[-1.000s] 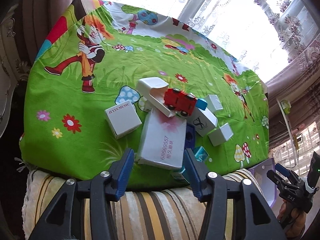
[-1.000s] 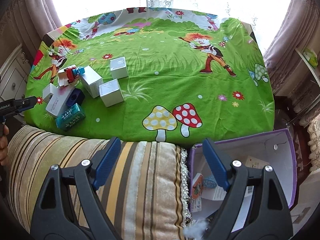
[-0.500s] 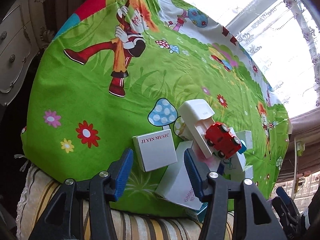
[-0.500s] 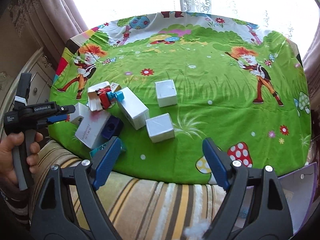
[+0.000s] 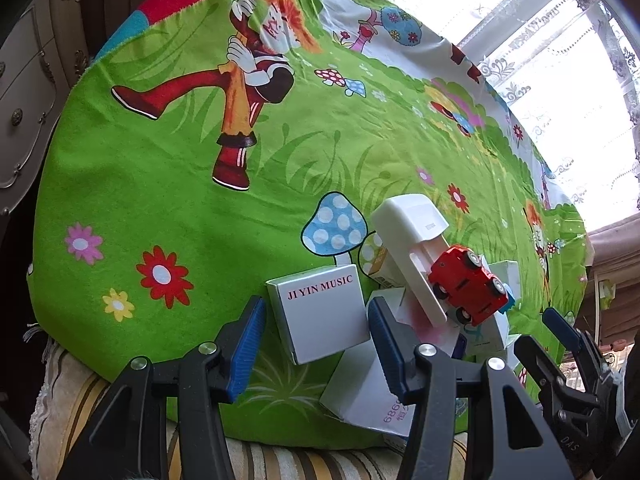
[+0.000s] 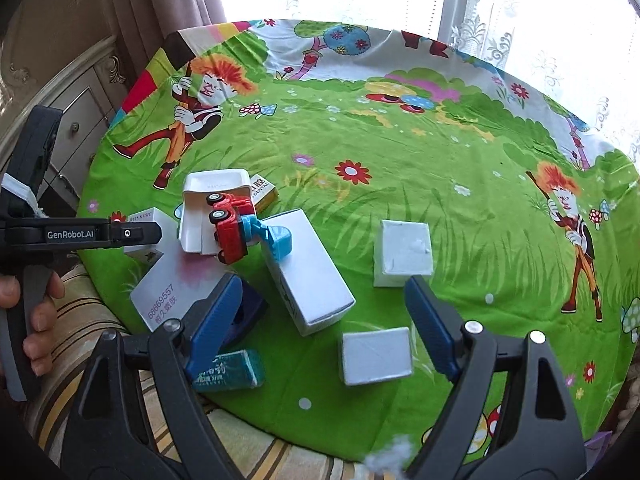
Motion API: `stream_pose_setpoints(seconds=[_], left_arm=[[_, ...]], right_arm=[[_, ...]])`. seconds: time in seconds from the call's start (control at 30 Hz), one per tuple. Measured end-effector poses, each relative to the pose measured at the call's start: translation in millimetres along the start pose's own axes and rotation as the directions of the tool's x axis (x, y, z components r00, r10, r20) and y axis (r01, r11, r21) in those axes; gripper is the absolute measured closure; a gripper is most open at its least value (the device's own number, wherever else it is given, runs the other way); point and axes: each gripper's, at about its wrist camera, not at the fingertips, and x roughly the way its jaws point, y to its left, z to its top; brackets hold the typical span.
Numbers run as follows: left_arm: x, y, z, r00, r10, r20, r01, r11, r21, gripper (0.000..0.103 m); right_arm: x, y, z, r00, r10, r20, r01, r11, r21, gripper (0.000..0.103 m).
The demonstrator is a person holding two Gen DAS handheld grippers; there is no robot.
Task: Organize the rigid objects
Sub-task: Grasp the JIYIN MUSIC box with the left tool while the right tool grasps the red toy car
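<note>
Left tool (image 5: 316,344) angled down, open astride white box (image 5: 320,316).

Wrist views downward – shared clutter (close)

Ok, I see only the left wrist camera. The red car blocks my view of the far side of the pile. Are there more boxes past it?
Observer: Yes. The right wrist view shows a white cube box standing alone on the green cloth, apart from the pile.
Operator: Is anything near the cloth's edge?
Observer: A teal box lies at the near edge.
Operator: Do the right tongs hold something?
Observer: No. The right tongs are open and empty. A second small white box shows between their tips, untouched.
</note>
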Motion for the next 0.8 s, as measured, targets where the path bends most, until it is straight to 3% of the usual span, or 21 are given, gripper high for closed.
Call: stream_pose_setpoints(seconds=[0.13, 0.3, 0.53, 0.73, 0.8], left_arm=[[3.7, 0.2, -0.9, 1.000, -0.002, -0.007, 0.002, 1.000, 0.003, 0.049], [5.2, 0.7, -0.8, 1.000, -0.001, -0.005, 0.001, 1.000, 0.008, 0.049], [6.9, 0.9, -1.3, 1.000, 0.001, -0.003, -0.001, 1.000, 0.010, 0.049], [7.6, 1.8, -1.8, 1.000, -0.003, -0.002, 0.003, 1.000, 0.010, 0.050], [7.3, 2.1, -2.4, 1.000, -0.005, 0.001, 0.005, 1.000, 0.010, 0.050]], right_arm=[[10.1, 3.1, 6.3, 1.000, 0.006, -0.002, -0.006, 0.999, -0.036, 0.021], [23.1, 5.9, 12.4, 1.000, 0.017, -0.023, -0.018, 0.998, -0.059, 0.036], [29.0, 13.5, 16.0, 0.999, 0.051, -0.012, -0.052, 0.995, -0.089, 0.043], [30.9, 18.4, 13.2, 0.997, 0.078, -0.017, -0.080, 0.990, -0.113, 0.067], [28.9, 21.9, 13.1, 0.996, 0.083, -0.008, -0.084, 0.988, -0.128, 0.079]])
